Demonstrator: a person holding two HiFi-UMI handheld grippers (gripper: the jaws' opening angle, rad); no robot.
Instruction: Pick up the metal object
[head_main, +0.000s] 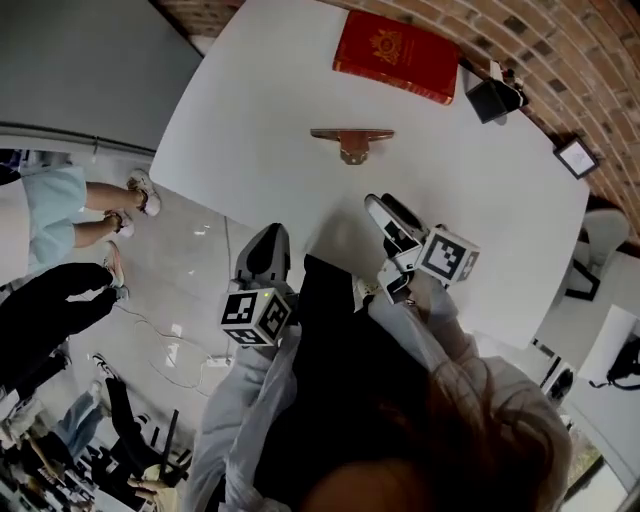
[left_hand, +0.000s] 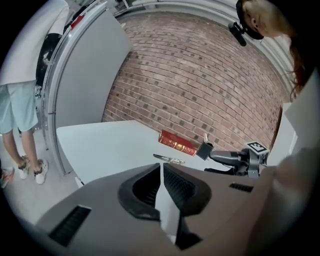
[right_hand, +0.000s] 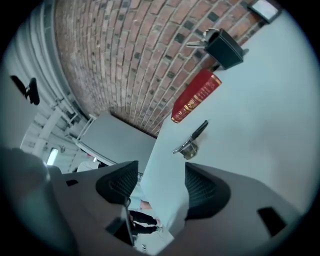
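The metal object (head_main: 352, 141), a bronze-coloured bar with a small block under it, lies on the white table (head_main: 250, 120) in front of a red book (head_main: 398, 55). My right gripper (head_main: 385, 206) is open over the table, a short way near and right of the object, with nothing between its jaws. In the right gripper view the object (right_hand: 190, 142) lies ahead of the spread jaws of that gripper (right_hand: 160, 182). My left gripper (head_main: 268, 236) is shut and empty at the table's near edge. The left gripper view shows the object (left_hand: 169, 159) beyond my left gripper (left_hand: 162, 176).
A black box (head_main: 492, 98) stands at the table's far right by the brick wall, and a small framed plate (head_main: 577, 157) lies near the right edge. People stand on the tiled floor at the left (head_main: 70, 205). Cables run over the floor below the table edge (head_main: 175, 350).
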